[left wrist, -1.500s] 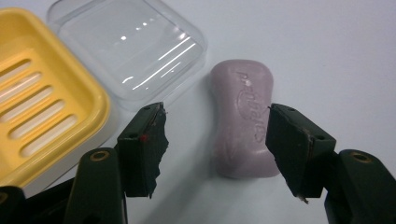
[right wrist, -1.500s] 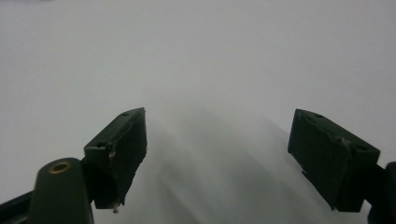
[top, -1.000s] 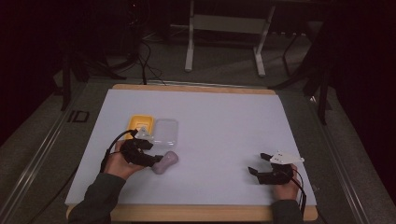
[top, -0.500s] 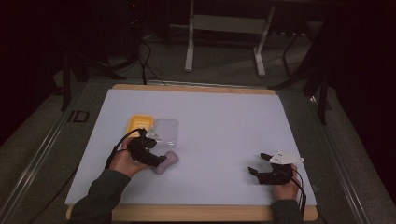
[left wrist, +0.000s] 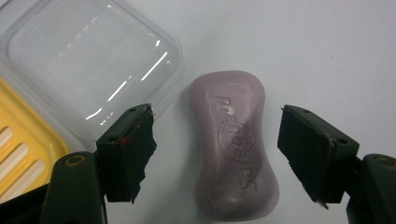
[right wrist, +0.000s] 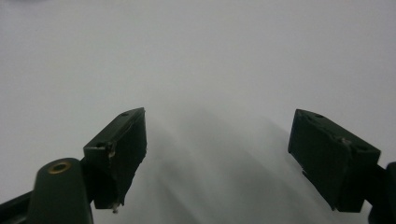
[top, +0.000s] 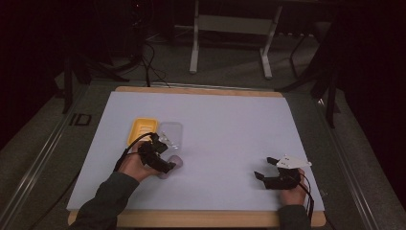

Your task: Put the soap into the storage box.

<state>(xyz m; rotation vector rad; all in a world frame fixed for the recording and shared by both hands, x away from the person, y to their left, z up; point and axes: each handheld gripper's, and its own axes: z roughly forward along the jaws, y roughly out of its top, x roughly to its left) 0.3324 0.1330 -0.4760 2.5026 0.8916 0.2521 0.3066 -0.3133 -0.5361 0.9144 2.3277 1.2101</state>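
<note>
While I stood by the counter (top: 230, 124), this is what I logged:

Left gripper (left wrist: 215, 149): jaws had just been opening and stood wide, with daylight on both sides of the soap; neither pad touched it.
Soap (left wrist: 233, 149): pale purple bar, waisted shape, embossed lettering up, lay flat on the white counter between the left jaws. In the high view it sat just past the left gripper (top: 160, 160), at the left front of the counter.
Clear lid (left wrist: 88, 60): transparent rounded rectangle, flat on the counter, just beside the soap, apart from it by a narrow gap.
Yellow dish (left wrist: 18, 149): ribbed soap tray, next to the clear lid on the side away from the soap; whether the two overlapped, couldn't tell.
Right gripper (right wrist: 217, 154): jaws spread apart, nothing between them, only bare white surface under them. In the high view it sat at the right front of the counter (top: 277, 175), well apart from the soap.
</note>
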